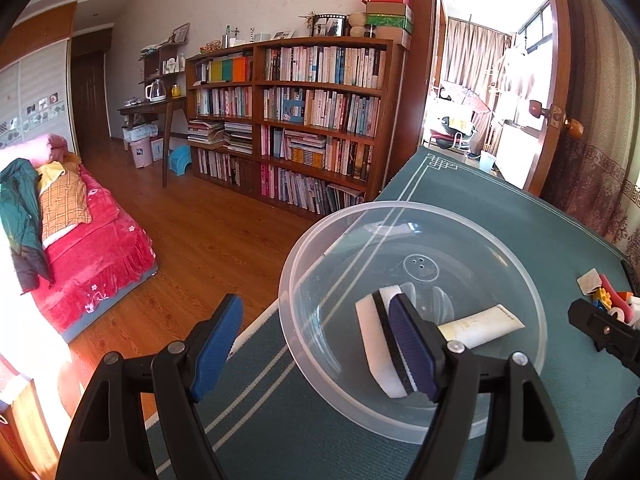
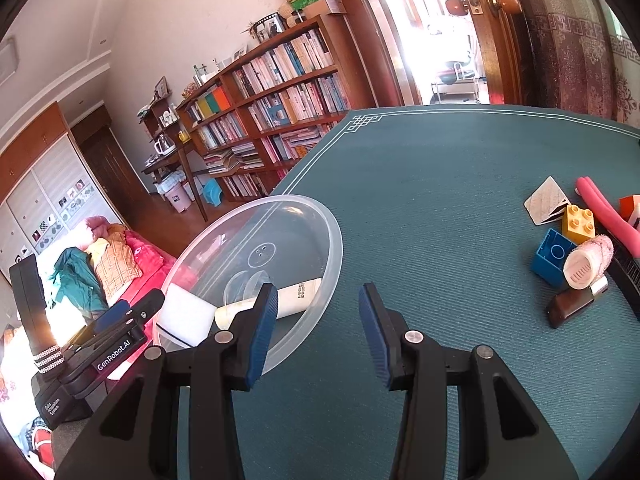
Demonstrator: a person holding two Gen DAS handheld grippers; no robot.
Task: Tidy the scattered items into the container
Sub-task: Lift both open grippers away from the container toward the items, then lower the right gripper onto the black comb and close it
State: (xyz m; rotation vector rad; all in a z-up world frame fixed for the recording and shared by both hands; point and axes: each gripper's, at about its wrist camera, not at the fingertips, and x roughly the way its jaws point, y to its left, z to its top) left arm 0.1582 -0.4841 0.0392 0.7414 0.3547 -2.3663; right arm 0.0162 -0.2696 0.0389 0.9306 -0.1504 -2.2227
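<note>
While the clear plastic bowl (image 1: 412, 320) sat on the teal table mat (image 2: 440, 200) near its left edge, two things were already lying in it: a white sponge block with a dark stripe (image 1: 376, 344) and a white tube (image 1: 480, 326), touching or nearly touching each other at the bottom. The left gripper (image 1: 320, 344) hung over the near rim of the bowl with its blue-padded fingers (image 1: 216, 340) spread wide, nothing between them; one finger sat over the sponge, the other hung outside the bowl toward the floor side. The right gripper (image 2: 318, 332) was just beside the bowl over bare mat, also spread apart and empty, its left finger overlapping the bowl's rim in the right wrist view.

The rest of the clutter was still out on the mat, well apart from the bowl over on the right side: a blue toy block (image 2: 550, 256) and a yellow toy block (image 2: 578, 220) touching each other, a white card (image 2: 546, 200), a pink foam stick (image 2: 608, 216), a pinkish-white fuzzy roller thing (image 2: 588, 260) leaning on the blue block, and a small dark brown object with a metal end (image 2: 572, 306). Couldn't tell exactly what that last one was.
</note>
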